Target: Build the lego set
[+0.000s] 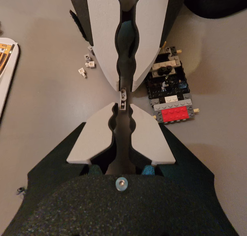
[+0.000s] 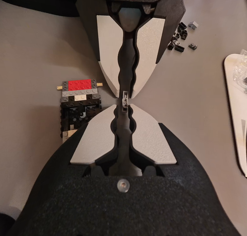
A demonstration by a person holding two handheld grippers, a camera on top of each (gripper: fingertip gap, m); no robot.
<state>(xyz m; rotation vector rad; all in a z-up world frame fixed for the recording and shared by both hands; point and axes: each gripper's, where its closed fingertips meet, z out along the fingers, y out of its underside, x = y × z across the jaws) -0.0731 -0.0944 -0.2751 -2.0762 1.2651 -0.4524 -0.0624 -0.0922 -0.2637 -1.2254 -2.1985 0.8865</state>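
Two claws met tip to tip above a grey table [image 1: 40,109], each narrowed to a slim gap. Left claw [image 1: 123,106] pinched onto the near end of a small grey brick piece [image 1: 123,100]; right claw [image 2: 123,106] pinched onto the opposite end of that same piece [image 2: 125,102], so held between both at once, clear of the tabletop. Holes and a stud visible along the piece's upper face. Half-built model [image 1: 172,90] flat on the table just beside the meeting point, not touched by either claw: red plate [image 1: 175,114] at one end, grey strips next to it, black middle, tan pins poking out at the sides. Same model [image 2: 78,104] partly hidden under the right claw's body in the right wrist view. Few loose white and grey bits [image 1: 86,63] lying near the far claw; cluster of small black and grey bits [image 2: 181,38] well apart from the model. White tray [image 2: 235,109] with a clear plastic bag [image 2: 240,71] at the table's edge.
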